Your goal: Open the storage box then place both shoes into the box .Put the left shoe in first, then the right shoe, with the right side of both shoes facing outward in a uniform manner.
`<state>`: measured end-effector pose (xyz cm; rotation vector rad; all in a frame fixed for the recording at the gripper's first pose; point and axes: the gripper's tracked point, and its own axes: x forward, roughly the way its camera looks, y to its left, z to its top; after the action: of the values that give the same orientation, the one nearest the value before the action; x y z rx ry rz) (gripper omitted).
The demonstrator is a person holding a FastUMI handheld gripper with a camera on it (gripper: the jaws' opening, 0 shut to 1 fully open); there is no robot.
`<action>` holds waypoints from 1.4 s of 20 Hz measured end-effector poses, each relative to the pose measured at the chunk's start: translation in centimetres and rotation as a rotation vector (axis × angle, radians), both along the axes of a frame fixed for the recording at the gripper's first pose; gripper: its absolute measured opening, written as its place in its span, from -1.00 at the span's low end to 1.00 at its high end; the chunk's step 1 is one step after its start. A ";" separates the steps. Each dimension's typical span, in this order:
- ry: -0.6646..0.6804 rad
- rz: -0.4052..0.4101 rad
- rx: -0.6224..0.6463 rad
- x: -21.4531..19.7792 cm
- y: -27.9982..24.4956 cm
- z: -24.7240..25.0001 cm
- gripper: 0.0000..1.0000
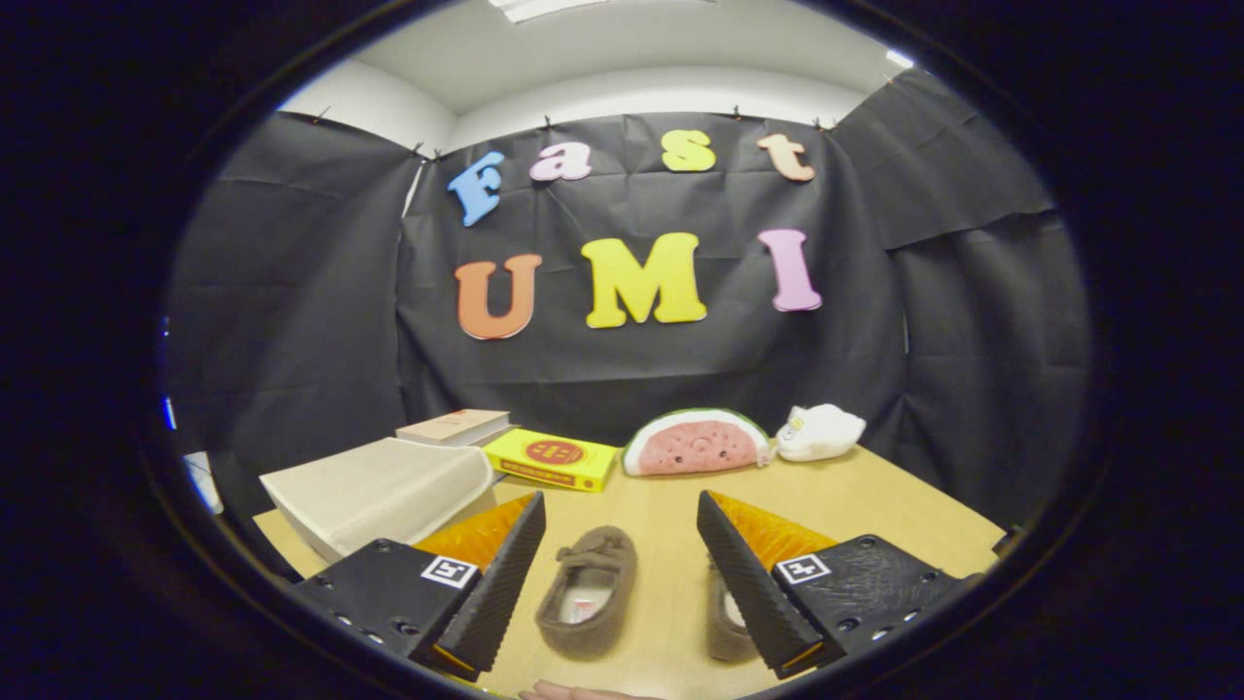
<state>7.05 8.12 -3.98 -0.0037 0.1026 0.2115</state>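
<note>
Two brown slippers lie on the wooden table. One slipper sits between my fingers, toe pointing away, its light lining showing. The other slipper is partly hidden behind the right finger. My gripper is open and hovers above the table with nothing held. The beige fabric storage box stands to the left, just beyond the left finger, with its lid closed.
Beyond the slippers lie a yellow box, a tan book, a watermelon-slice plush and a white plush along the table's back. A person's fingertip shows at the near edge.
</note>
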 end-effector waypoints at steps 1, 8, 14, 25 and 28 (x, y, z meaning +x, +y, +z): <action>0.010 0.053 0.014 0.6 1.6 -0.1 0.91; 0.190 0.408 0.206 4.7 12.5 -2.7 0.91; 0.577 0.578 0.477 6.5 16.4 -7.1 0.85; 0.849 0.571 0.680 6.8 17.8 -7.7 0.44; 0.916 0.514 0.693 6.2 17.1 -7.4 0.20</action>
<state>13.28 25.20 -11.35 0.7701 0.9420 0.7442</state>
